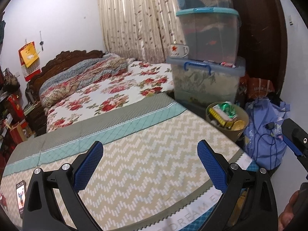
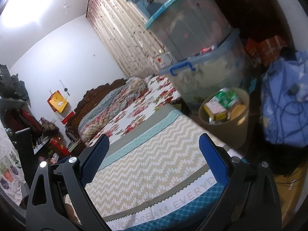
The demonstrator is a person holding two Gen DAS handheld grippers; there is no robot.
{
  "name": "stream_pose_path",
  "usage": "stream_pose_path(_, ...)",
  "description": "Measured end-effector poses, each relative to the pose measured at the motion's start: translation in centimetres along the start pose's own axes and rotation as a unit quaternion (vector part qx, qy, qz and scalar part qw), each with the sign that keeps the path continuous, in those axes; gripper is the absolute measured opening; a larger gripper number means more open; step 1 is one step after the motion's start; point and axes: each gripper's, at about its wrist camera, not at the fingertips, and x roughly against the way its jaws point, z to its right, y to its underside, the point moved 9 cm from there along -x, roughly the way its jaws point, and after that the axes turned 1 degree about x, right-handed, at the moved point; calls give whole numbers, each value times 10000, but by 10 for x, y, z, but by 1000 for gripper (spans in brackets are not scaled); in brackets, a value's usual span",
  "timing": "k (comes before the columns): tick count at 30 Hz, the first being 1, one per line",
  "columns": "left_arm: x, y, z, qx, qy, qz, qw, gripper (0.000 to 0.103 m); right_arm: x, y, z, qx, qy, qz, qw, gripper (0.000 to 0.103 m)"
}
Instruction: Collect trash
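A tan trash bin [image 1: 240, 132] stands on the floor beside the bed's right edge, filled with a green wrapper [image 1: 228, 108], a yellow box [image 1: 221, 117] and a round gold lid. It also shows in the right wrist view [image 2: 227, 132]. My left gripper [image 1: 150, 165] is open and empty above the zigzag bed mat [image 1: 150, 154]. My right gripper [image 2: 154, 161] is open and empty over the same mat [image 2: 154, 165], left of the bin. Part of the right gripper shows at the left wrist view's right edge [image 1: 294, 142].
Stacked clear storage boxes [image 1: 207, 61] with a star mug [image 1: 179, 50] stand behind the bin. A blue cloth bundle with a cable [image 1: 267, 134] lies right of the bin. A phone [image 1: 20, 200] lies on the mat's left. The floral bed [image 1: 107, 92] stretches back to the headboard.
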Motion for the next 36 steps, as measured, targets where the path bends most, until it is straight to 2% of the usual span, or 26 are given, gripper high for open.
stream_pose_path(4, 6, -13, 14, -91, 185, 155, 9997, 94, 10, -12, 8, -59, 83, 137, 9999, 93)
stream_pose_path(11, 17, -29, 19, -122, 288, 355, 9989, 94, 18, -26, 2, 106, 48, 315, 9994, 95)
stream_pose_path(14, 24, -36, 12, -48, 260, 439, 9987, 94, 20, -28, -9, 313, 48, 367, 9988, 99)
stream_pose_path(22, 34, -42, 0, 66, 177, 559, 9983, 94, 21, -24, -35, 602, -67, 362, 9975, 99)
stream_pose_path(36, 42, -40, -5, 163, 129, 577, 9981, 94, 21, -27, -46, 527, -125, 370, 9978, 99)
